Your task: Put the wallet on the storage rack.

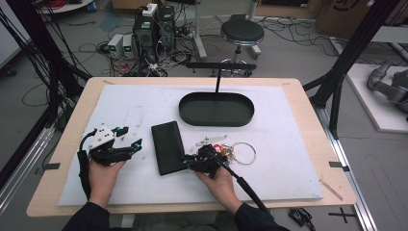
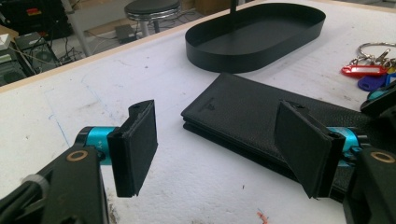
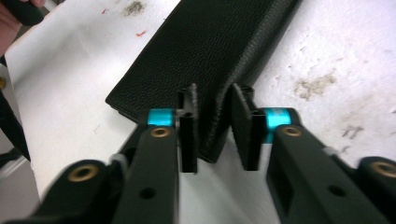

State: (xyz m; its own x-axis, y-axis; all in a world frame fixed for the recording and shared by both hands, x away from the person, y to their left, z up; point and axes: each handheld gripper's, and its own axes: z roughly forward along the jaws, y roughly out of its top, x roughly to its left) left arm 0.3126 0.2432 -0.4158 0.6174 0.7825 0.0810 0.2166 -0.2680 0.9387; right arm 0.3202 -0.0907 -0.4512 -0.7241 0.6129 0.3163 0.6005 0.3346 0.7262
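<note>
Lying flat at the middle of the high view, the black wallet [image 1: 167,147] was found on the white mat [image 1: 288,168] — just below the oval tray [image 1: 216,109]. Its near corner was clamped by the right gripper [image 3: 214,122], jaws pinched on the leather edge. The left gripper [image 2: 217,144] was held spread wide at lower left — nothing gripped.

Left claw [image 1: 126,137] wide, right claw [image 1: 185,162] narrowed.
</note>
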